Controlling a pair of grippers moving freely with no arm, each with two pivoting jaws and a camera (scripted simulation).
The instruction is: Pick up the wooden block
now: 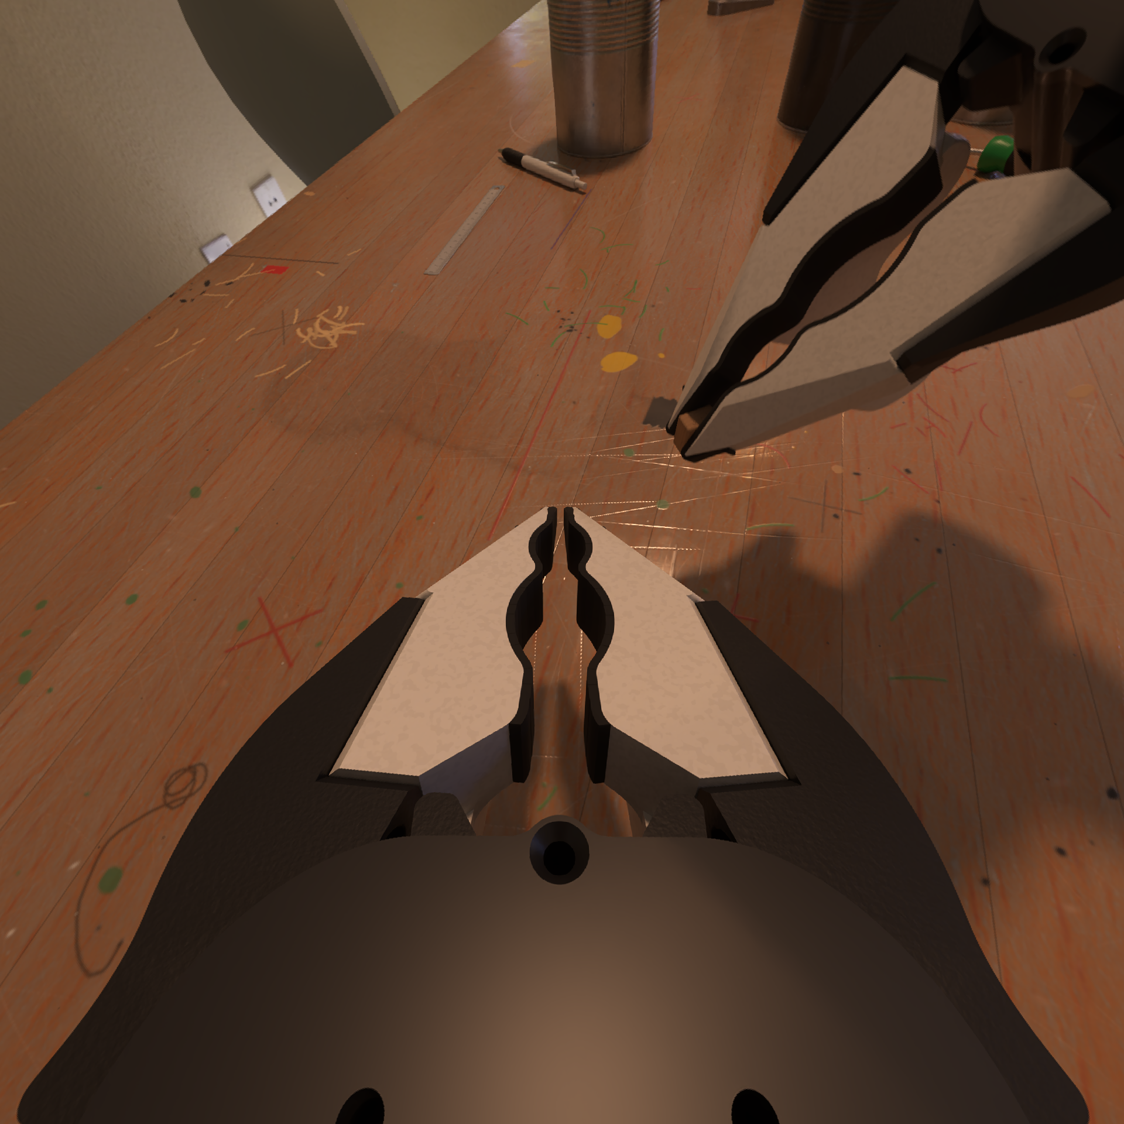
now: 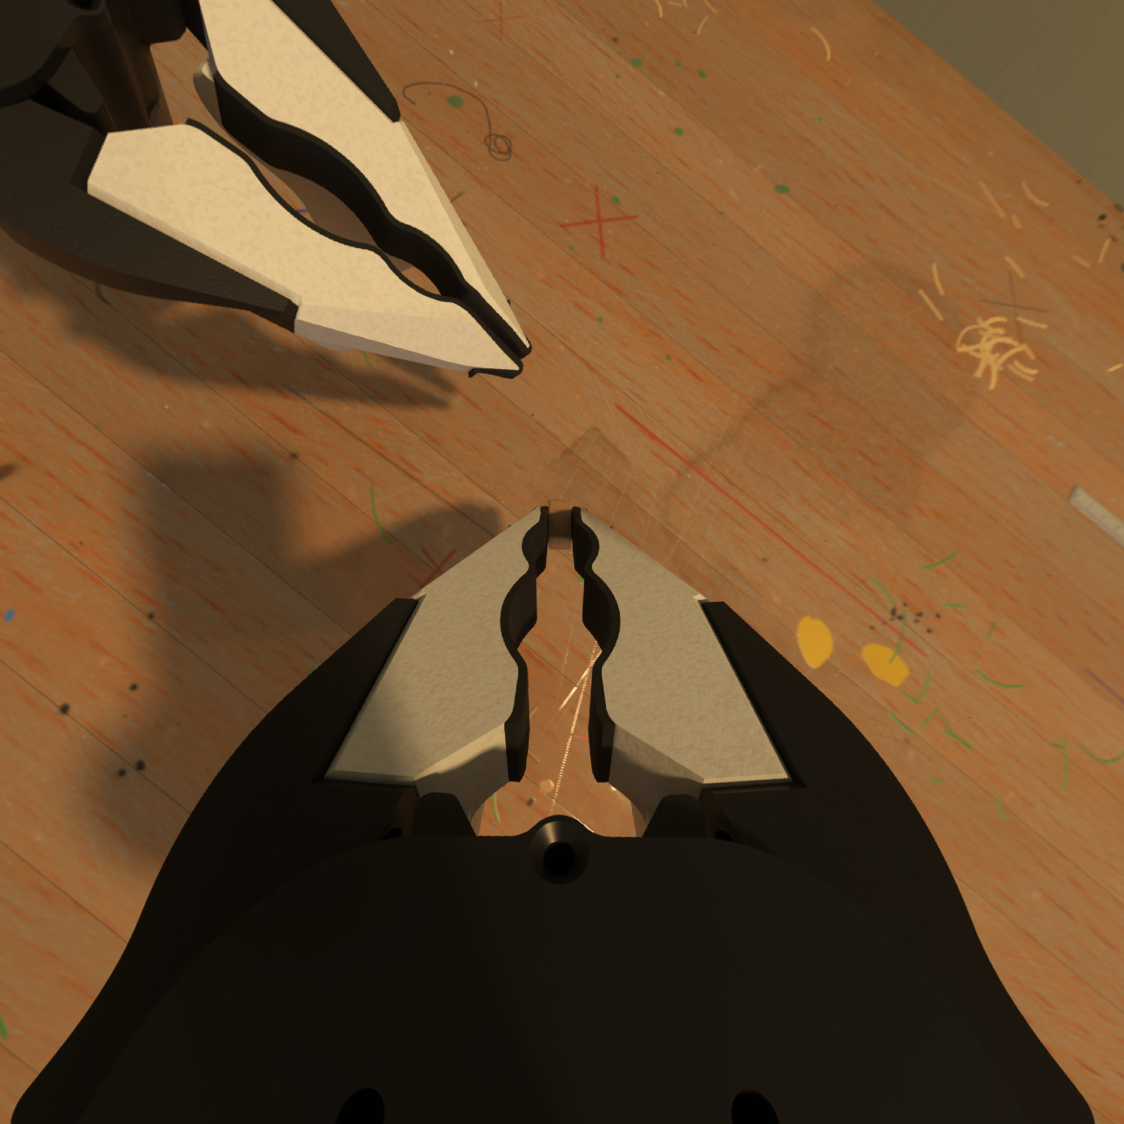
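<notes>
The wooden block (image 2: 559, 524) is a small tan cube pinched between the tips of my right gripper (image 2: 559, 517), held a little above the table with its shadow below. It also shows in the left wrist view (image 1: 688, 424), at the tips of the right gripper (image 1: 693, 435) on the right. My left gripper (image 1: 560, 514) is shut and empty, its tips just above the scratched wooden table (image 1: 365, 426). It shows in the right wrist view (image 2: 514, 359) at the upper left, apart from the block.
A metal can (image 1: 602, 73) stands at the far side with a pen (image 1: 541, 169) and a steel ruler (image 1: 465, 230) in front of it. A second dark can (image 1: 815, 67) and a green roll (image 1: 997, 155) lie behind the right gripper. The table edge runs along the left.
</notes>
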